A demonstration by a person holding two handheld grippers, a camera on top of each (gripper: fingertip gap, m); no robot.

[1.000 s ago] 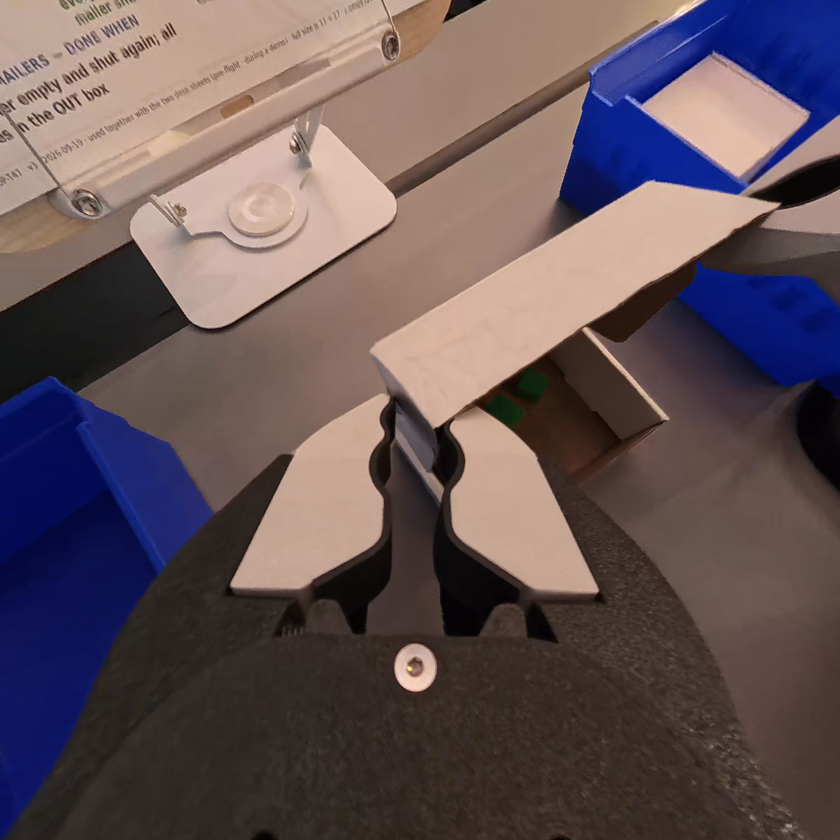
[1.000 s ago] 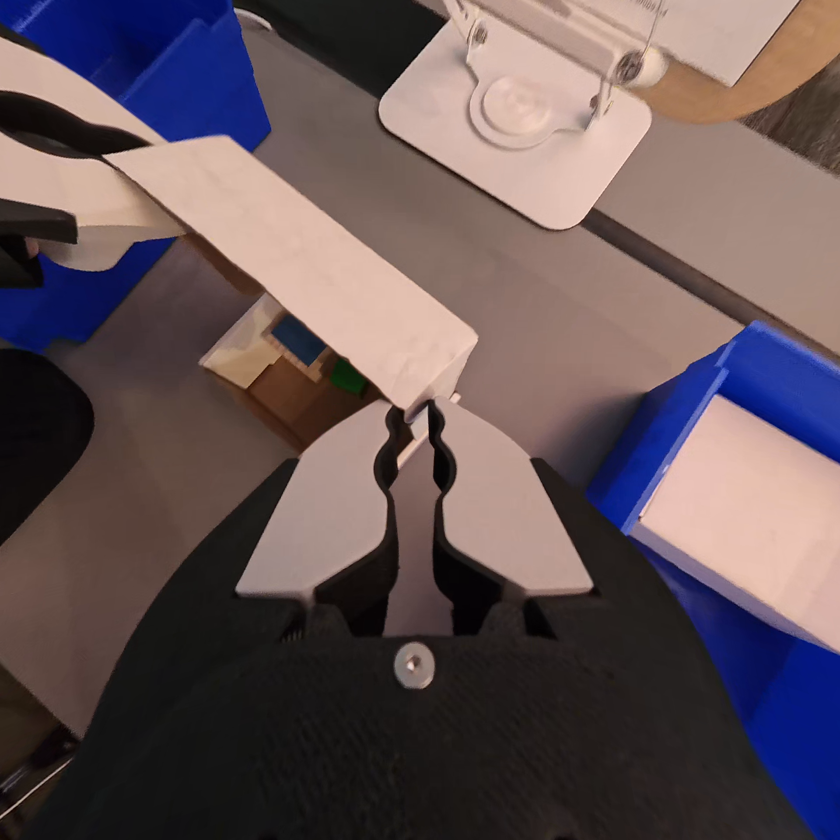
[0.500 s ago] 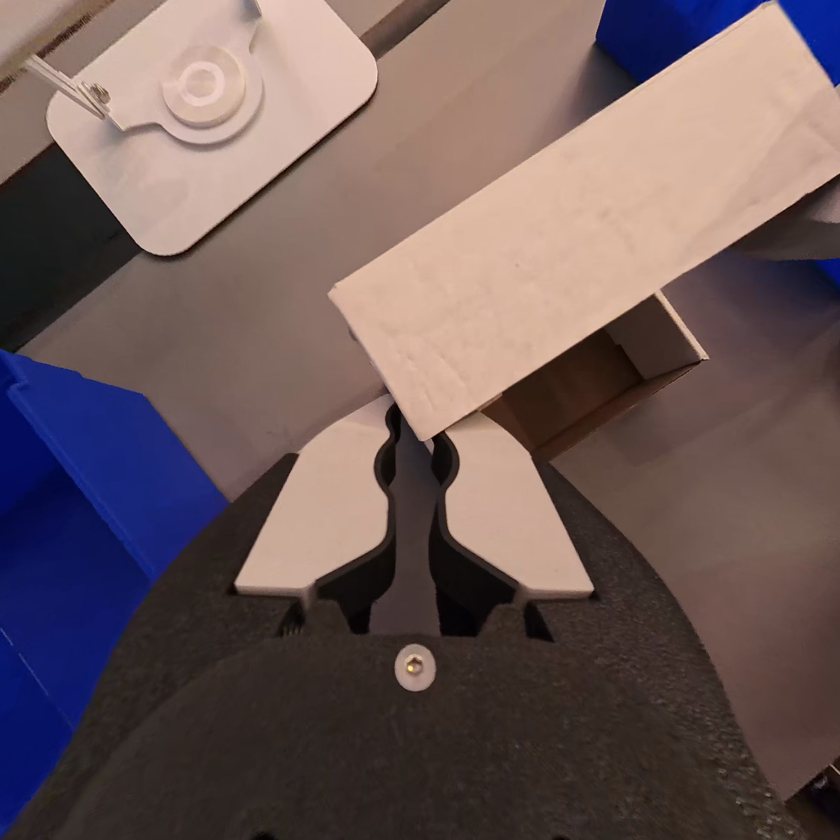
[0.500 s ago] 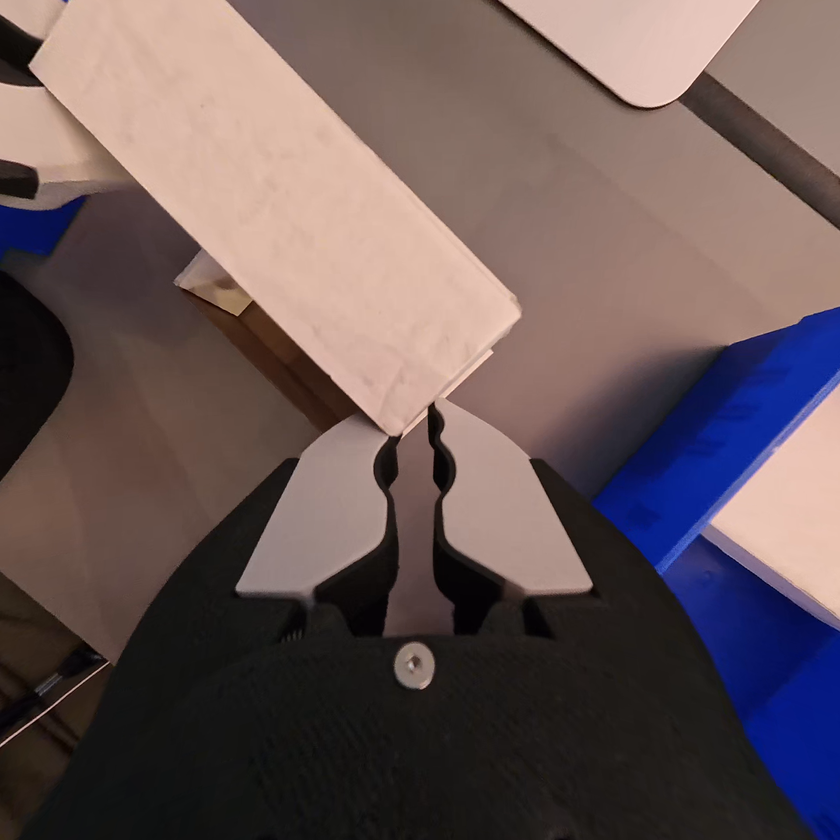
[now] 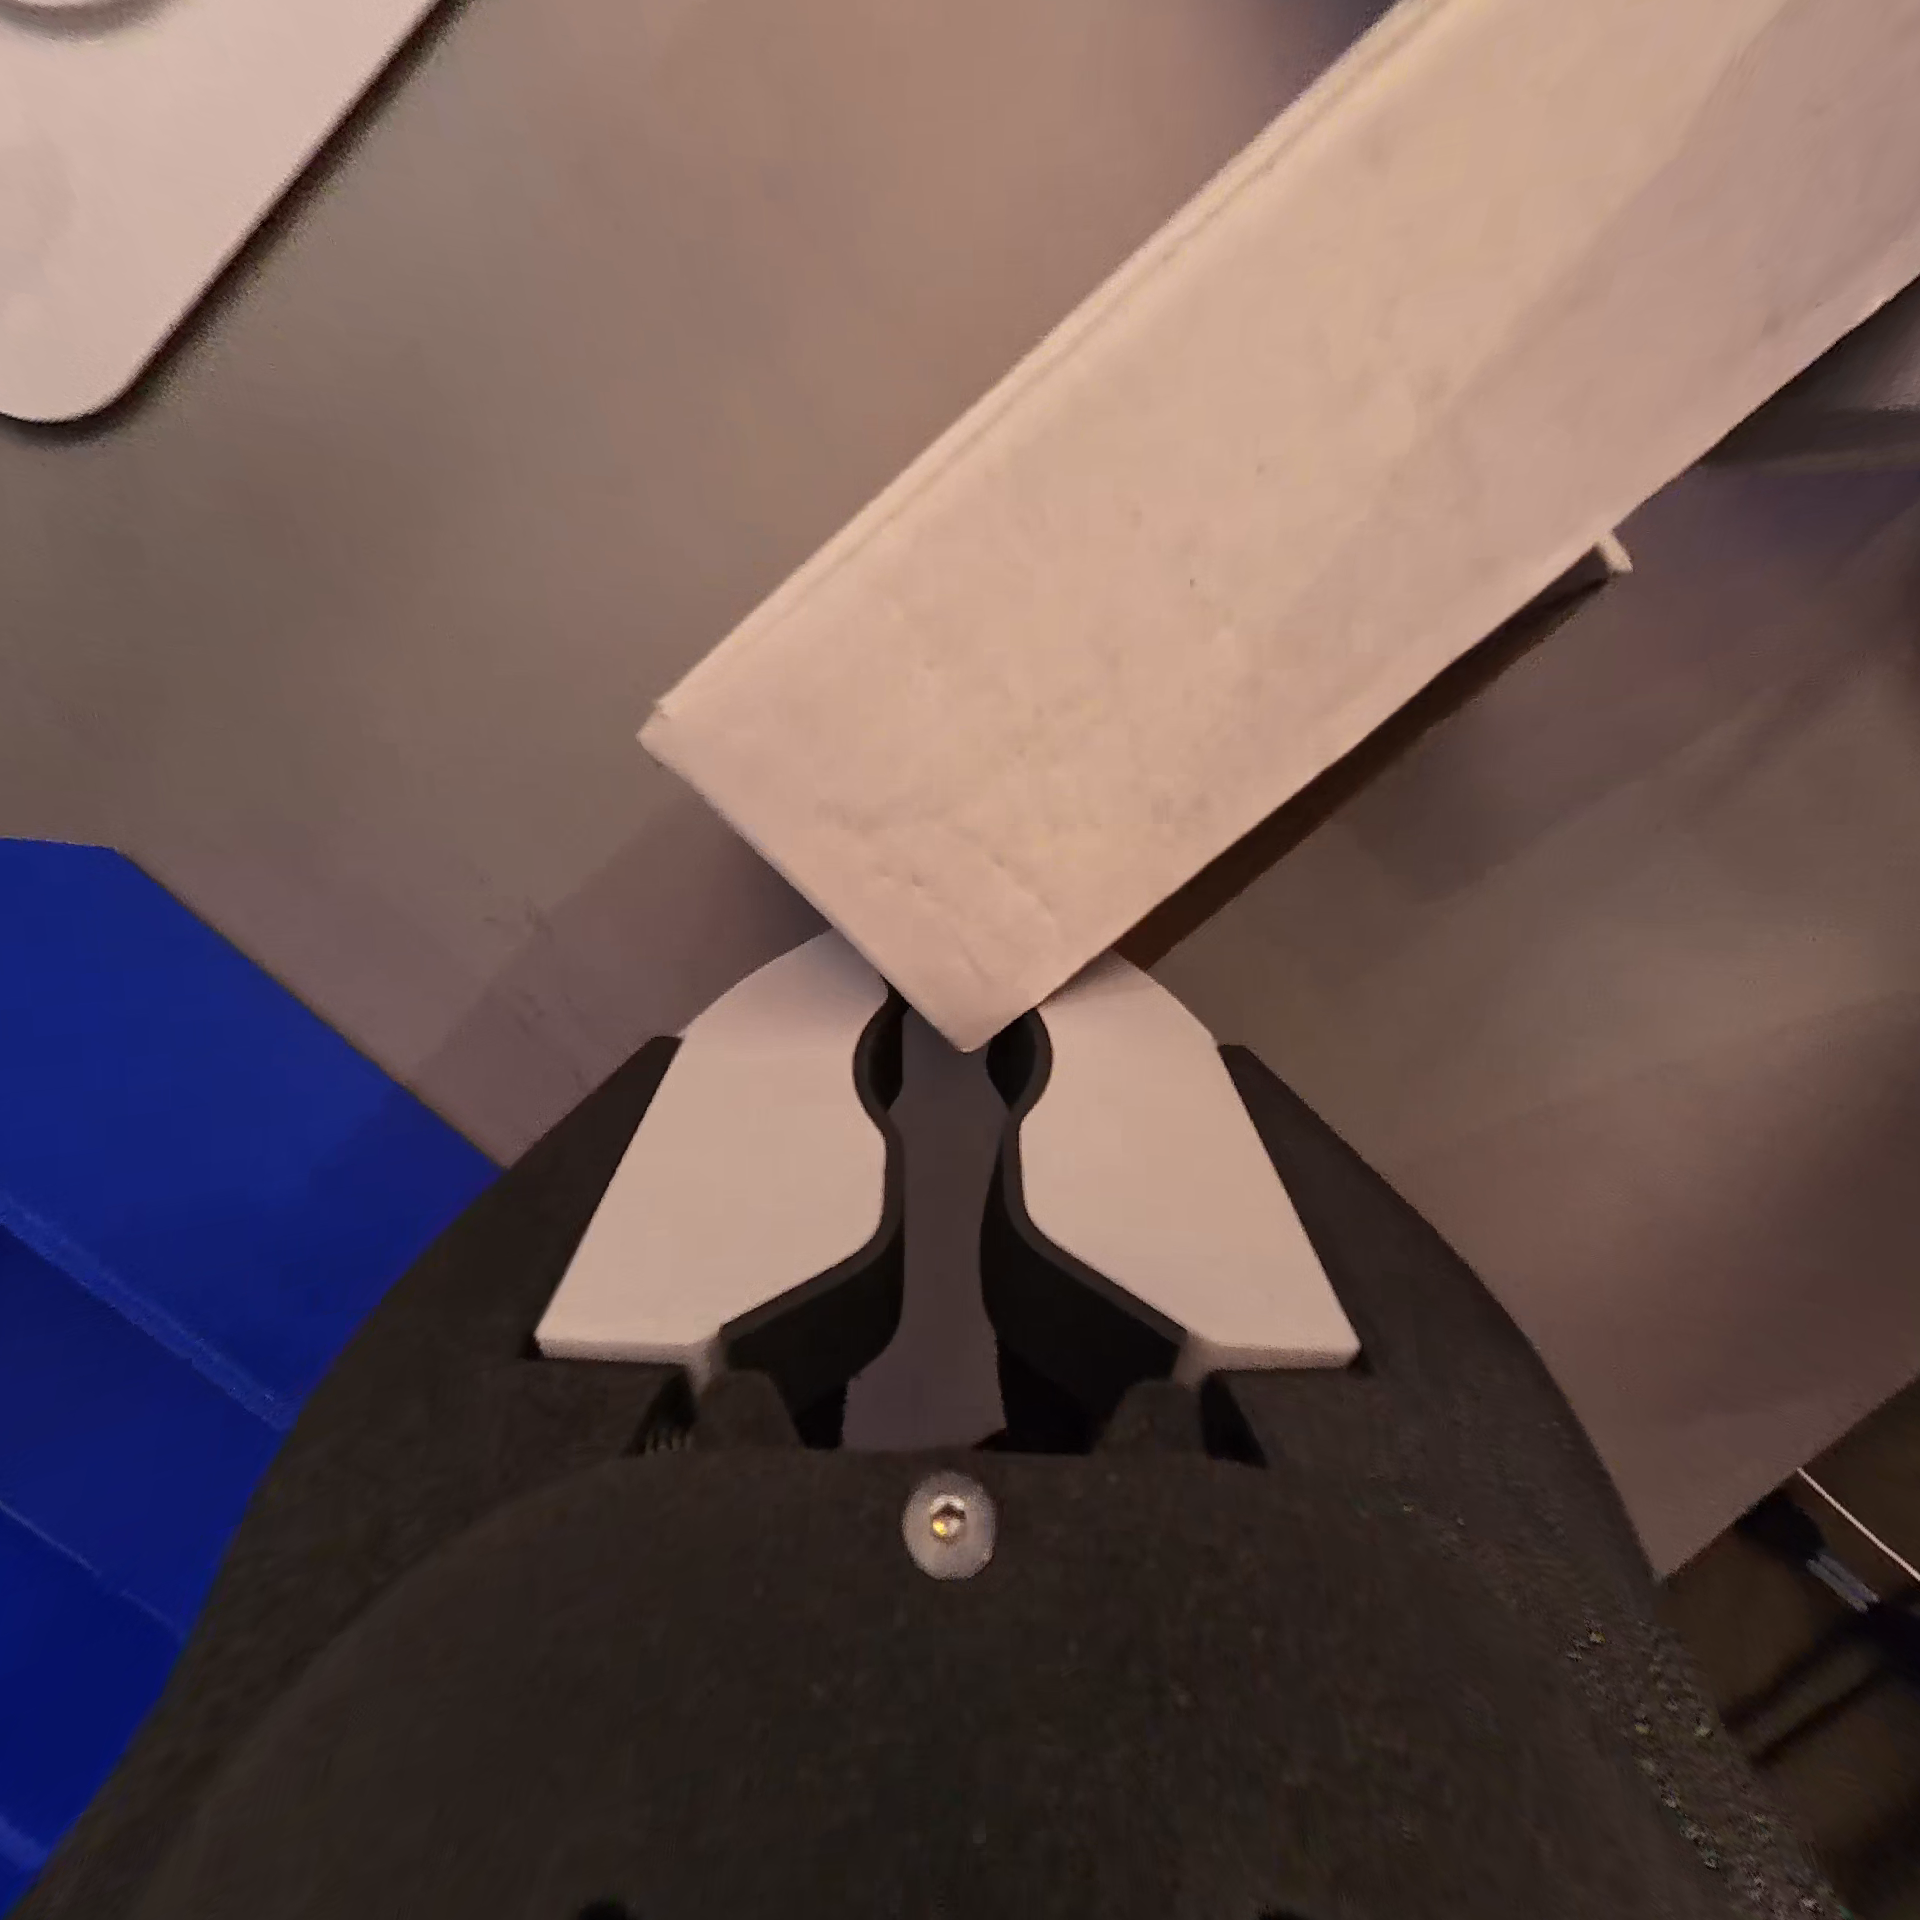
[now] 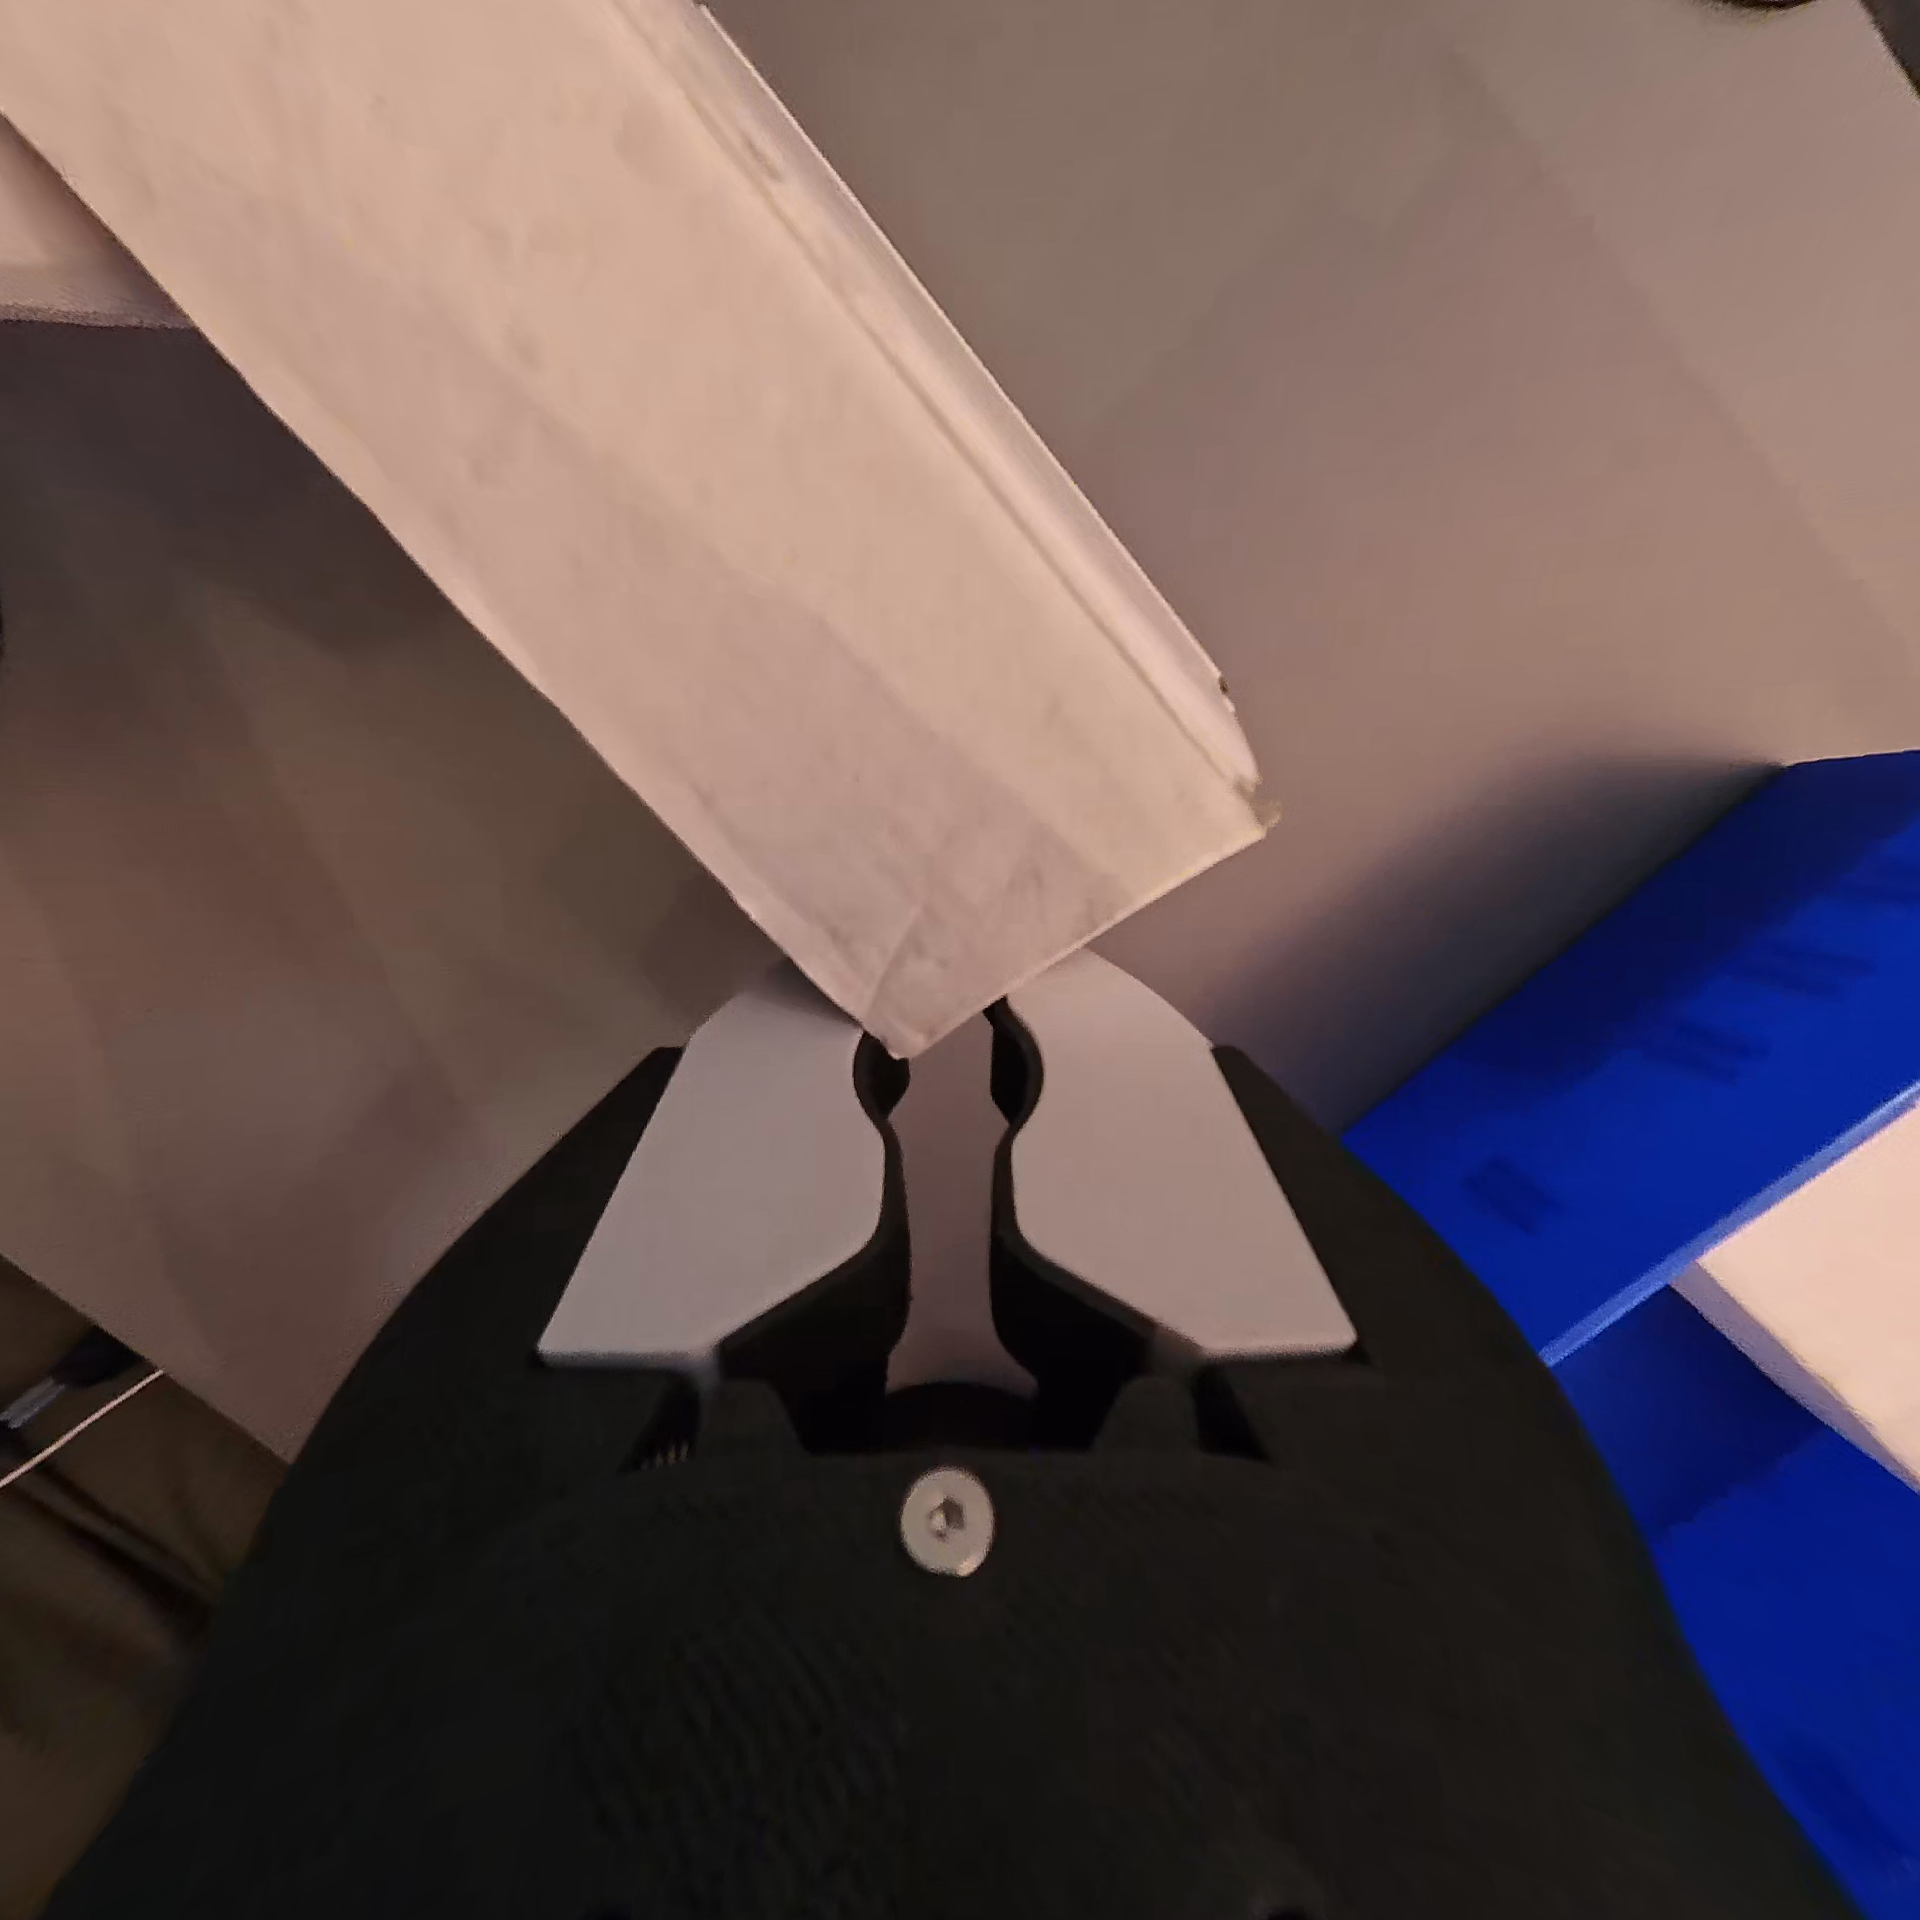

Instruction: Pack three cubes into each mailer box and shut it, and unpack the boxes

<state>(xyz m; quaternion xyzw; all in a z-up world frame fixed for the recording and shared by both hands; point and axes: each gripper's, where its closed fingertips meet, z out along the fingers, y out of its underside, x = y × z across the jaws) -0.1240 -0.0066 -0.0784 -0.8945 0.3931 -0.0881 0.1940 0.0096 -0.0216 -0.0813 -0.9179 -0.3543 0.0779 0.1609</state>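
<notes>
Right now both sets of jaws sit narrow at opposite front corners of the white lid (image 5: 1195, 644) of the mailer box. The left gripper (image 5: 951, 1023) has the lid's corner lying over its tips, and the right gripper (image 6: 940, 1023) shows the same at the other corner (image 6: 727, 499). Whether each pair is pinching a tuck flap beneath the corner or merely pressing against it, I cannot tell, because the lid hides the fingertips.

The lid slants up and away ahead of the jaws, with a sliver of the box's brown inside (image 5: 1507, 665) showing under it on the outer side of the left jaws. No cubes can be seen from either camera. The grey surface (image 5: 520, 520) lies beyond and beneath, and a blue bin sits beside each gripper, one left of the left jaws (image 5: 156, 1195), one right of the right jaws (image 6: 1662, 1039).

The step looks like folding the lid down to close the box. To do it well, lower both corners at an even pace so the lid stays square, guide the front flap inside the box wall instead of crushing it against the rim, and watch the gap on the brown side.
</notes>
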